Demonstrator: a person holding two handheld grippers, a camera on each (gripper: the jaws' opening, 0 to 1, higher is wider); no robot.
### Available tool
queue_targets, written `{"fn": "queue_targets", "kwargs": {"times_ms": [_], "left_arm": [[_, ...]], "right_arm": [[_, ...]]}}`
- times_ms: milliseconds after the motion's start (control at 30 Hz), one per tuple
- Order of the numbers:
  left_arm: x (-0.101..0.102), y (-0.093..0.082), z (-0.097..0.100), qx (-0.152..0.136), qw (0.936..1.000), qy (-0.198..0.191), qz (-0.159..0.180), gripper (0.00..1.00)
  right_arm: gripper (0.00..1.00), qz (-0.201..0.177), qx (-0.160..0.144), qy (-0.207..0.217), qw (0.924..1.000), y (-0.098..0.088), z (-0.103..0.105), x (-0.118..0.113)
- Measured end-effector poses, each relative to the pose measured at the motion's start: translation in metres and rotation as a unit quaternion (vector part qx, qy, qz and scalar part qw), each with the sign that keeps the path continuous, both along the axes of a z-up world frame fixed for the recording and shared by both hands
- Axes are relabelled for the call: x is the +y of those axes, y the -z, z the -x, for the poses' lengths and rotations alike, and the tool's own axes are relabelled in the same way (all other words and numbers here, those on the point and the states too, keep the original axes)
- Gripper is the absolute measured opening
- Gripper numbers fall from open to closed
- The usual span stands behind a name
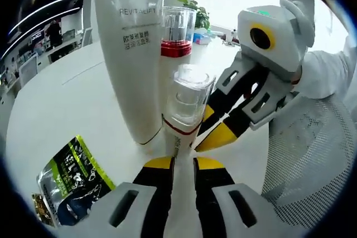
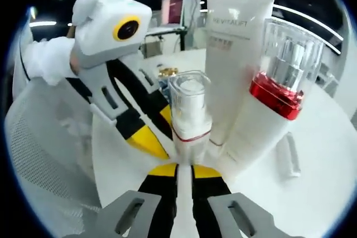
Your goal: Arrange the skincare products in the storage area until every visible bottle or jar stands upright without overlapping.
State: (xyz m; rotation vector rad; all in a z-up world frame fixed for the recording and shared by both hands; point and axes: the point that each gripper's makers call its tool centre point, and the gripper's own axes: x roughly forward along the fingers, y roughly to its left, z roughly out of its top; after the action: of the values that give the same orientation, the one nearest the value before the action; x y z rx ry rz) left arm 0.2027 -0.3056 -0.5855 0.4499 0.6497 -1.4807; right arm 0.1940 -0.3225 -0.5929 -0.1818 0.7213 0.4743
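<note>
Left gripper view. Left gripper (image 1: 184, 163) at the bottom edge, yellow-tipped jaws drawn narrow, only a slit between them. The base of a small clear-capped bottle (image 1: 187, 101) stands right at the jaw tips; whether the tips pinch it or just touch it cannot be told from here. Right gripper (image 1: 215, 132) comes in from the right, its yellow tips against the same bottle's lower side. Just behind the small bottle, a taller pump bottle with a red collar (image 1: 175, 43), upright. Left of both and touching or nearly so, the big white REVITALIFT tube (image 1: 131, 54) standing on its cap. All three sit on a white table (image 1: 67, 98). Lower left, well apart from the group, a green-and-black sachet (image 1: 72, 179) lies flat. Far back, a potted plant (image 1: 195, 9).

Right gripper view. Right gripper (image 2: 184, 168), jaws likewise nearly closed with the small bottle's (image 2: 189, 112) base at the tips; grip uncertain. Left gripper (image 2: 150, 146) meets it from the left. Red-collared bottle (image 2: 276, 87) leans in this view, right of the tube (image 2: 234, 54).
</note>
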Motion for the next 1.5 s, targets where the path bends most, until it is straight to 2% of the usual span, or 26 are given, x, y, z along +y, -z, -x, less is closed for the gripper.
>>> {"fn": "queue_targets", "kwargs": {"times_ms": [333, 1500], "left_arm": [[-0.0024, 0.0017, 0.0012, -0.001, 1.0000, 0.001, 0.000, 0.13], [-0.0055, 0.0064, 0.0001, -0.015, 0.9999, 0.007, 0.003, 0.15]], "right_arm": [[0.00, 0.011, -0.003, 0.001, 0.9999, 0.0012, -0.0030, -0.0046], [0.02, 0.016, -0.003, 0.000, 0.9999, 0.0047, -0.0035, -0.0069]]}}
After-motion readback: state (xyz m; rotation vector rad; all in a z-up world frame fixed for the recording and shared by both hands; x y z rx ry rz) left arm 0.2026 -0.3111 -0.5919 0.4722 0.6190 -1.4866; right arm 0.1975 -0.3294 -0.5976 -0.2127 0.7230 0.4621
